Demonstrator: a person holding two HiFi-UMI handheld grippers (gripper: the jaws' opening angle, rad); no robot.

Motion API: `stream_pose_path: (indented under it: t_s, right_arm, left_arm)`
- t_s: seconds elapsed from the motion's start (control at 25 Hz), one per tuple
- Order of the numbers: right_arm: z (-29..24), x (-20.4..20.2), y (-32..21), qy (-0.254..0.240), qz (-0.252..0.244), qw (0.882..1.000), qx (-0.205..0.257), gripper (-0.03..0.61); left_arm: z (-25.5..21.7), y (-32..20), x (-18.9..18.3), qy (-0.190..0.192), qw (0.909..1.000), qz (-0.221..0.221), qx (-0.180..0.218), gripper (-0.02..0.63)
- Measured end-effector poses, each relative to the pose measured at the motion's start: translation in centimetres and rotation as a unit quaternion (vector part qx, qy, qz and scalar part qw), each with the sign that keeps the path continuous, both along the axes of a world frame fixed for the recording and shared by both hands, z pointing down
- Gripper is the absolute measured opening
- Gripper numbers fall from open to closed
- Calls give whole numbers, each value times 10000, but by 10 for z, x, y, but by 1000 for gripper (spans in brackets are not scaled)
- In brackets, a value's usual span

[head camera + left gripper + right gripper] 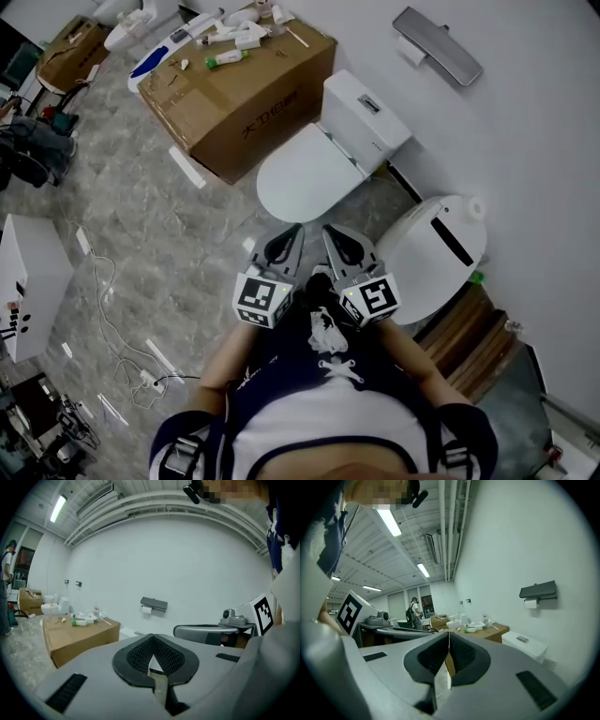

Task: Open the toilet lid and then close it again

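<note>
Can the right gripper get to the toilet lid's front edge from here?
Probably yes: the toilet lid is down, and nothing shows between it and the right gripper, which is shut and empty. The cardboard box stands off to one side.

Toilet (125,632) largely behind left hand-held gripper (153,640)

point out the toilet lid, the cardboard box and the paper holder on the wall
toilet lid (302,180): head view, middle of the closed lid's top
cardboard box (225,94): head view, bare part of its top
paper holder (441,45): head view, its grey cover
</note>
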State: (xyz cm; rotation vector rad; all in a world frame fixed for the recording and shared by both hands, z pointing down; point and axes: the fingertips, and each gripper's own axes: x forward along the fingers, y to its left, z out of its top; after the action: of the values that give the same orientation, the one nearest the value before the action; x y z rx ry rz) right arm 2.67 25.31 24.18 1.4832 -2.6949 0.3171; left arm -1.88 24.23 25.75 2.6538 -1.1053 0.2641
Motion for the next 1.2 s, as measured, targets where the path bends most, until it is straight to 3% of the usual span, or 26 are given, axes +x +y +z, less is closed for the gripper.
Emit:
stream_pose_path:
  t_s: [0.48, 0.8, 1.2]
  right_arm:
    - [93, -4, -9, 142, -1159, 9874, -1072, 9]
    - [144, -22, -35, 199, -1009, 9842, -1442, 9]
    - [251, -26, -78, 383, -781, 9791, -1837, 9]
  left_arm:
    - [64, -30, 2, 87, 9947, -866, -543, 3]
    - [126, -47, -26, 191, 9890, -1009, -1070, 3]
    - [243, -77, -46, 217, 9778, -1259, -1658, 3]
